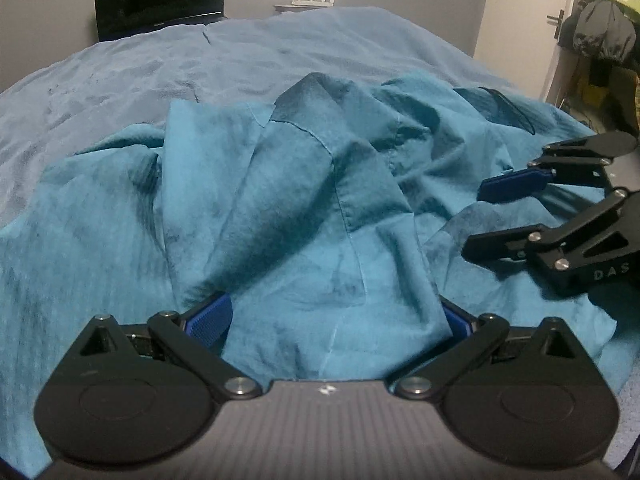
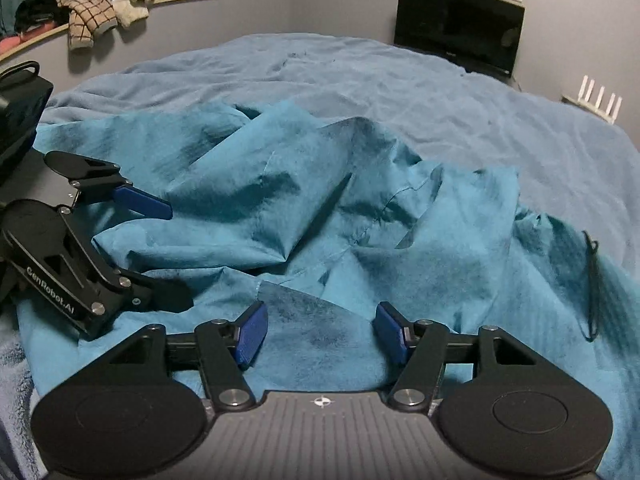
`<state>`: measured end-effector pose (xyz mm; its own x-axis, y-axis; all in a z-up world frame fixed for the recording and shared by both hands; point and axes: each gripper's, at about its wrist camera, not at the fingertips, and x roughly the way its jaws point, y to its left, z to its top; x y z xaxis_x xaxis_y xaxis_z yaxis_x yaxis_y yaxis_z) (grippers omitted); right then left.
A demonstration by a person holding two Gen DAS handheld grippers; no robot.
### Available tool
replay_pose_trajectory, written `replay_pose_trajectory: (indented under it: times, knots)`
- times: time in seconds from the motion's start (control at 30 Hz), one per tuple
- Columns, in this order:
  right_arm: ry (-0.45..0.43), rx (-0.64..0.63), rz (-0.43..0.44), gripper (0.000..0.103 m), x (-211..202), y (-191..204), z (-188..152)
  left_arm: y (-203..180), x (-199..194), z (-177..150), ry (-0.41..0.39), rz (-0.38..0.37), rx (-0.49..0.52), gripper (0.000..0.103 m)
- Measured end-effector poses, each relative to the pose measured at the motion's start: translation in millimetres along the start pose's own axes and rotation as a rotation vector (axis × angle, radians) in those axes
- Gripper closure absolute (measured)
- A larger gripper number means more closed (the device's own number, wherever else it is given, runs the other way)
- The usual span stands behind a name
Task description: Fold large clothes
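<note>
A large teal garment (image 1: 288, 200) lies crumpled in folds on the bed; it also shows in the right wrist view (image 2: 320, 208). My left gripper (image 1: 336, 320) is open, low over the garment's near part, with cloth bunched between its blue pads (image 1: 212, 316). It also shows at the left of the right wrist view (image 2: 160, 256). My right gripper (image 2: 320, 332) is open just above a flat near part of the cloth. It shows at the right of the left wrist view (image 1: 480, 216), open and empty.
A light blue bedspread (image 1: 160, 72) covers the bed under the garment. A dark monitor (image 2: 456, 28) and a white router (image 2: 596, 100) stand at the far wall. Clothes hang on a shelf (image 2: 96, 12) at left. A dark bag (image 2: 16, 112) sits by the bed.
</note>
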<state>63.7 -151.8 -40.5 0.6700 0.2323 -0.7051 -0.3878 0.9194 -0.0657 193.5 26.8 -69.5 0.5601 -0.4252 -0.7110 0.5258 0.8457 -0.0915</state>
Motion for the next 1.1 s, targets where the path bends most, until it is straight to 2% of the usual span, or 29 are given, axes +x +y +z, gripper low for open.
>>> replay_pose_trajectory:
  times: [0.13,0.23,0.3,0.37,0.47,0.6,0.97,1.03,1.1]
  knots:
    - [-0.013,0.047,-0.042,0.037,-17,1,-7,-7,-12,-4,-0.008,0.032,-0.007,0.000]
    - [-0.085,0.091,-0.051,0.034,-31,-1,-16,-8,-43,-5,-0.081,0.069,-0.033,0.000]
    - [-0.095,0.106,-0.060,0.031,-39,-4,-21,-6,-55,-6,-0.098,0.096,-0.059,0.000]
    - [-0.069,0.119,-0.075,0.031,-38,-8,-28,-7,-55,-9,-0.083,0.120,-0.056,0.000]
    - [-0.035,0.145,-0.080,0.030,-31,-11,-40,-13,-36,-19,-0.007,0.161,-0.010,0.000]
    - [-0.025,0.078,-0.119,0.030,-24,-5,-41,-10,-26,-24,0.012,0.154,-0.023,0.000]
    - [-0.036,0.104,-0.122,0.026,-29,-8,-43,-11,-30,-25,0.001,0.163,-0.025,0.000]
    - [-0.043,0.135,-0.111,0.024,-33,-12,-40,-10,-40,-22,-0.017,0.170,-0.030,0.000]
    - [-0.090,0.183,-0.087,0.022,-45,-20,-35,-11,-59,-15,-0.096,0.169,-0.019,0.000]
